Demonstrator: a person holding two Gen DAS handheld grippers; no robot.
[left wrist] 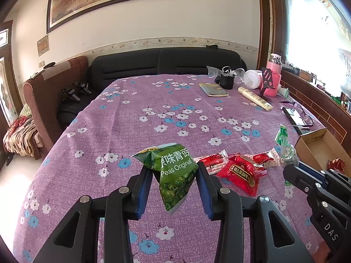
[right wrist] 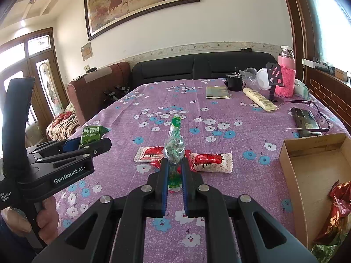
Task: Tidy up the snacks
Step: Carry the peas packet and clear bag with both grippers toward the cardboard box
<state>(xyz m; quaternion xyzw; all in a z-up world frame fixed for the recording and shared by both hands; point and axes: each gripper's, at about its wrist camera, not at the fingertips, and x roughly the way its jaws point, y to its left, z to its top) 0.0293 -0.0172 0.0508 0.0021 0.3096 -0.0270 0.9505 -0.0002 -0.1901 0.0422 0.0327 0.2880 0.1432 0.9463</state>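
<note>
Left wrist view: left gripper (left wrist: 174, 173) carries a green pea packet (left wrist: 173, 171), jaws clamped on its sides, packet lifted off the purple floral tablecloth (left wrist: 131, 118) and hanging tilted. Just right of it on the cloth lie red-and-white snack packets (left wrist: 214, 161) and a red square packet (left wrist: 241, 174), overlapping each other. Cardboard box (left wrist: 303, 145) sits at the right table edge, open top, with a red wrapper (left wrist: 336, 164) inside.

Right wrist view: right gripper (right wrist: 174, 168) is clenched on a narrow clear-and-green snack packet (right wrist: 174, 148), which stands upright between the fingers above the red-and-white packets. Left gripper shows at the left of this view, pea packet in its jaws, well apart from the box.

Far end of table, both views: folded booklet (right wrist: 217, 92), cream tube (right wrist: 260, 99), black cup (right wrist: 234, 83), pink knit-sleeved bottle (right wrist: 285, 76), phone (right wrist: 305, 120) with eyeglasses (right wrist: 318, 116) over it. Dark sofa (left wrist: 164, 63) stands behind the table.
</note>
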